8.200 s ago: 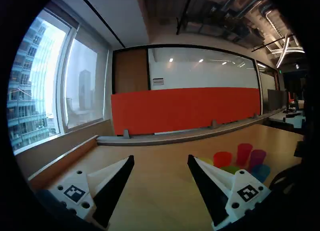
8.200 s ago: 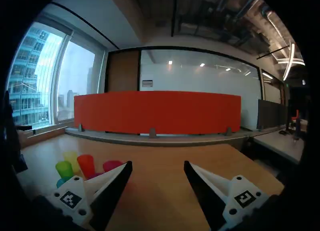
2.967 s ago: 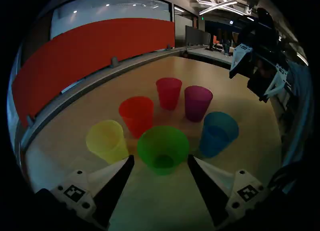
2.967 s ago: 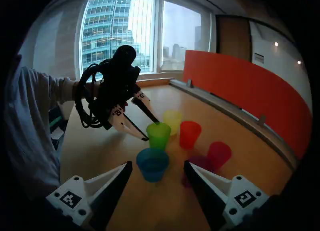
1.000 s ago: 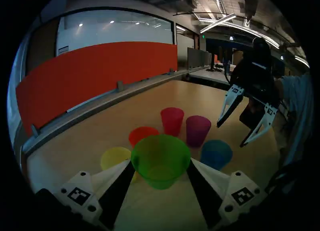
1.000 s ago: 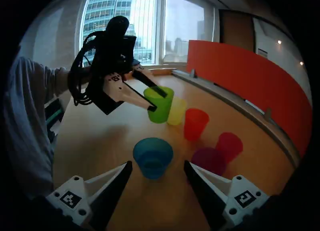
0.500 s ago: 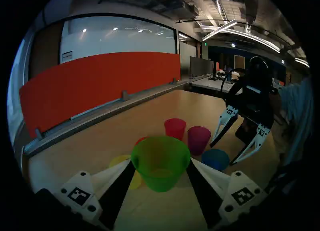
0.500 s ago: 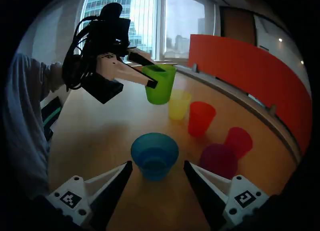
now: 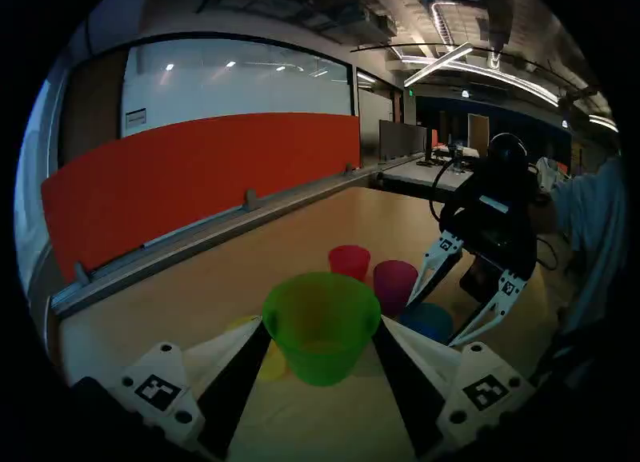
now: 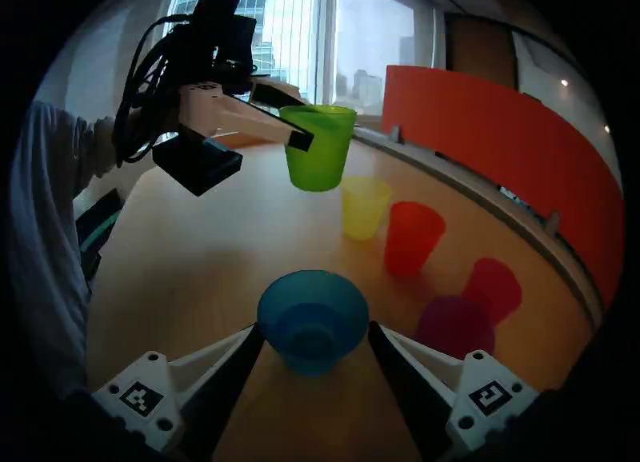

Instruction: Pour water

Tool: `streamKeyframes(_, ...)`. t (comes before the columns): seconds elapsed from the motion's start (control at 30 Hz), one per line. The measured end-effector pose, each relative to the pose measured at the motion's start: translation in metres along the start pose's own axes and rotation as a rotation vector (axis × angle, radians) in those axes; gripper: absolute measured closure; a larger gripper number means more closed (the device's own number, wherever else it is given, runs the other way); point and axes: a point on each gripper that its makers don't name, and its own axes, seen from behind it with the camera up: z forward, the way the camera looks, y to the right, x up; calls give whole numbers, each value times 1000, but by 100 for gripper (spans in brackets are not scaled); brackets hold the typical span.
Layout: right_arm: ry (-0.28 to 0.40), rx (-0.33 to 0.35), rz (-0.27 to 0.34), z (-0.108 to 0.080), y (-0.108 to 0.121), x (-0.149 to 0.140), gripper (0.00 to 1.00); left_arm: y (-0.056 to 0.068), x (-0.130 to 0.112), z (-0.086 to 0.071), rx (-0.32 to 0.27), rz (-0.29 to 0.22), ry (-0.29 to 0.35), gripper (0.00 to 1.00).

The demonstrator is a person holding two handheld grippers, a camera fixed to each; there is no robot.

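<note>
My left gripper (image 9: 320,321) is shut on a green cup (image 9: 322,334), held upright in the air above the wooden table (image 9: 240,278). In the right gripper view the same green cup (image 10: 324,154) hangs over the table's far side in the left gripper (image 10: 300,126). A blue cup (image 10: 313,318) stands on the table between the fingers of my right gripper (image 10: 314,328), which is open and flanks it closely. From the left gripper view, the right gripper (image 9: 434,324) straddles the blue cup (image 9: 424,318). Whether either cup holds water is not clear.
Yellow (image 10: 364,206), red (image 10: 410,238), pink (image 10: 492,290) and purple (image 10: 452,326) cups stand in a curved row on the table. An orange divider panel (image 10: 512,142) lines the far edge. A person's sleeve (image 10: 40,246) is at the left, by the windows.
The left gripper has lifted the green cup higher off the table. My right gripper has moved forward, so the blue cup now sits between its fingers.
</note>
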Motion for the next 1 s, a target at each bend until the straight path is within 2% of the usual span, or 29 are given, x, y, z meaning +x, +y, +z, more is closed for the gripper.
streamKeyframes(0.4,13,-6,-1,11,-2,4,0,-1,4,-6,5,0,14,13)
streamKeyframes(0.6,18,-13,-4,12,-3,5,8,0,5,-9,6,1,19,13)
streamKeyframes(1.0,55,-23,10,1,-7,12,9,3,8,-12,11,-5,39,13)
